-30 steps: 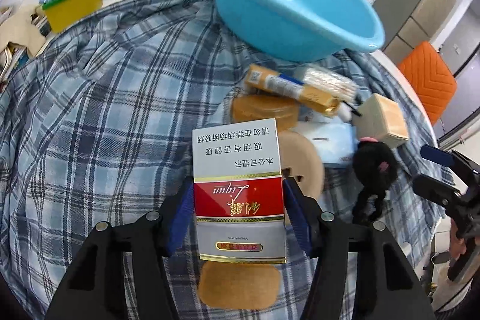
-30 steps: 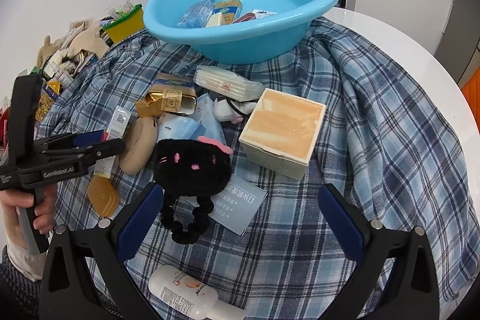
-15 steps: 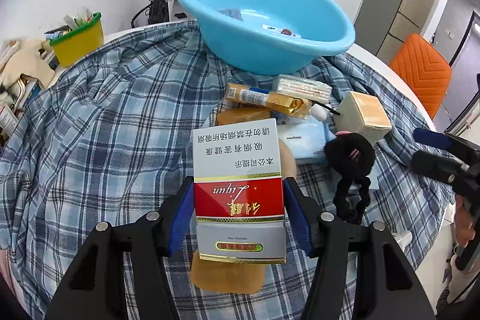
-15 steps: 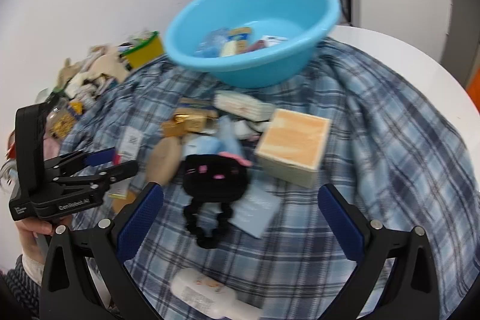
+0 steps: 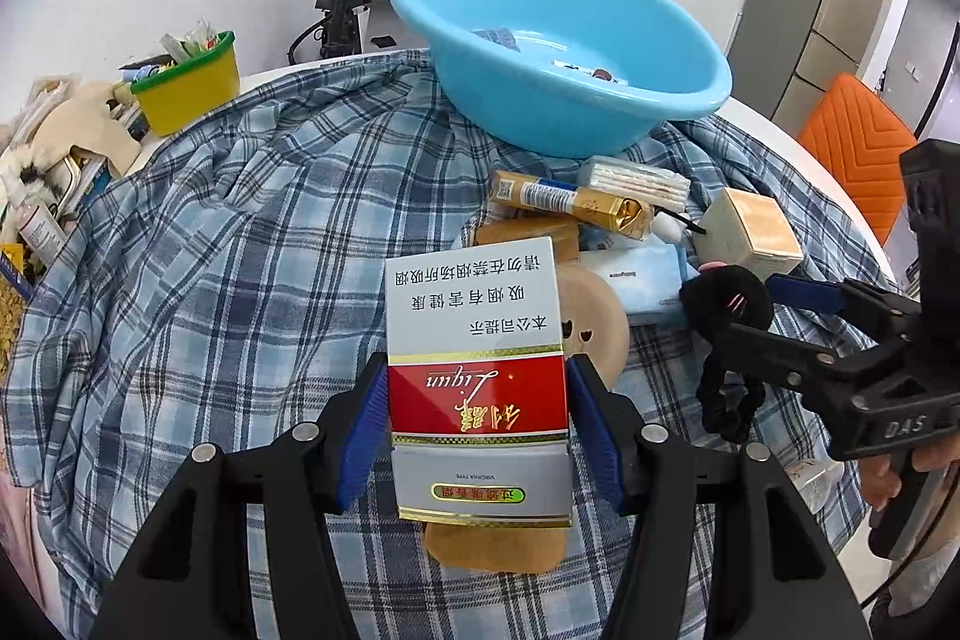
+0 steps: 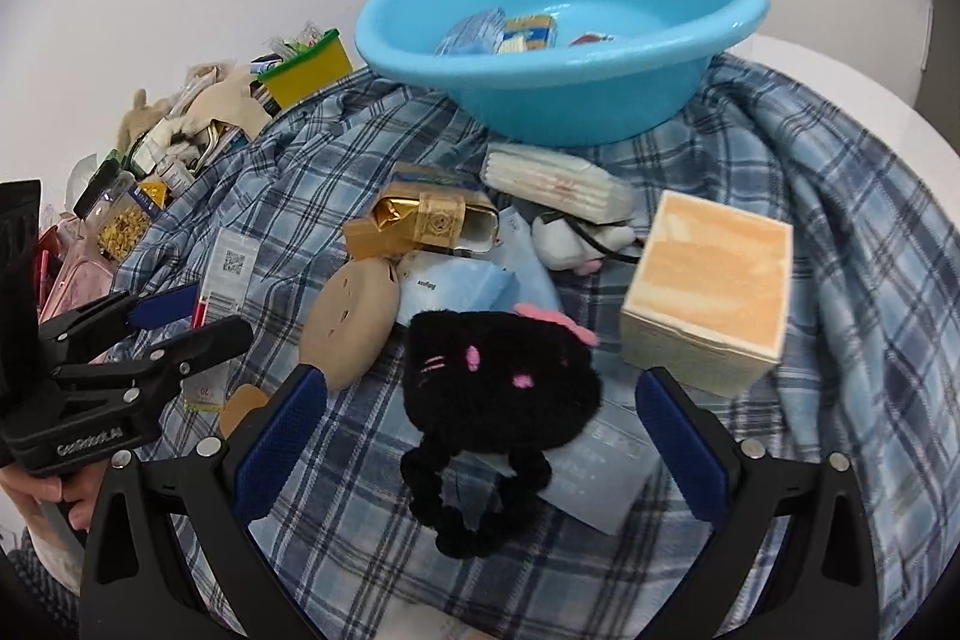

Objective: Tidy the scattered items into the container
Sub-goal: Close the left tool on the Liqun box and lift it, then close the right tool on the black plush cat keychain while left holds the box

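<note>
Cigarette pack [image 5: 477, 388], red and white, sits low in the centre of the left wrist view, pinched between the blue pads of the left claw [image 5: 477, 436] above the plaid cloth [image 5: 240, 280]. The blue basin [image 5: 558, 46] stands at upper centre. In the right wrist view the right claw [image 6: 480, 436] gapes wide around a black plush cat [image 6: 501, 370], with a wooden box [image 6: 711, 292] just right of it.

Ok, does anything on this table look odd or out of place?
The gold foil box looks torn open at one end, foil crumpled, lying on the plaid cloth below the blue basin. Otherwise it is ordinary scattered clutter.
</note>
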{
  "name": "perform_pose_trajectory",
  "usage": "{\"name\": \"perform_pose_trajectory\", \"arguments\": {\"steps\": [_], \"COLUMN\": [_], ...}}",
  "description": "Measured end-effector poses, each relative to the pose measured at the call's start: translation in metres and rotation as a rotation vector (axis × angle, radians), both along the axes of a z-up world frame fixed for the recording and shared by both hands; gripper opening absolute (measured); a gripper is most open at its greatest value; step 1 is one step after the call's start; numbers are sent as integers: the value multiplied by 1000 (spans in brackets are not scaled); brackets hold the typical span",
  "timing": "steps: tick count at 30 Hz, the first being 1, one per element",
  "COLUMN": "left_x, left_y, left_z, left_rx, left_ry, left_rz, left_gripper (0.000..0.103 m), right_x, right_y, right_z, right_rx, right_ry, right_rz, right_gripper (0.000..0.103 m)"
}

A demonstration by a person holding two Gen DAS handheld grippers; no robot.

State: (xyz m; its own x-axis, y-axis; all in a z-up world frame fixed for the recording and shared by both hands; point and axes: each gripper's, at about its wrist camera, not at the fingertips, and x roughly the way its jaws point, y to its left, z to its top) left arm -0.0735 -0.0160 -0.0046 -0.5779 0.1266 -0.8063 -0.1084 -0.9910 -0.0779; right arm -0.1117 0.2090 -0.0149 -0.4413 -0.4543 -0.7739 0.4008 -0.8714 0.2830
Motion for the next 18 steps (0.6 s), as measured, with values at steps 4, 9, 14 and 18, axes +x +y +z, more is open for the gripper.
{"name": "perform_pose_trajectory", "arguments": {"steps": [4, 9, 14, 18], "left_x": [1, 5, 0, -8], "left_y": [5, 17, 20, 18], "left_z": [-1, 6, 11, 7], "left_rx": [6, 25, -17, -6], "left_ry": [-5, 24, 85, 83], "left_rz": [-22, -40, -3, 2], "left_gripper": [61, 61, 61, 61], "right_x": [-4, -6, -8, -1], "right_y": [-2, -3, -2, 5], "right_z": [-5, -8, -8, -5], "right_rx": [-5, -5, 27, -4], "right_ry": [-9, 0, 19, 44], "right_rz": [8, 22, 22, 16], "right_gripper": [103, 100, 61, 56]}}
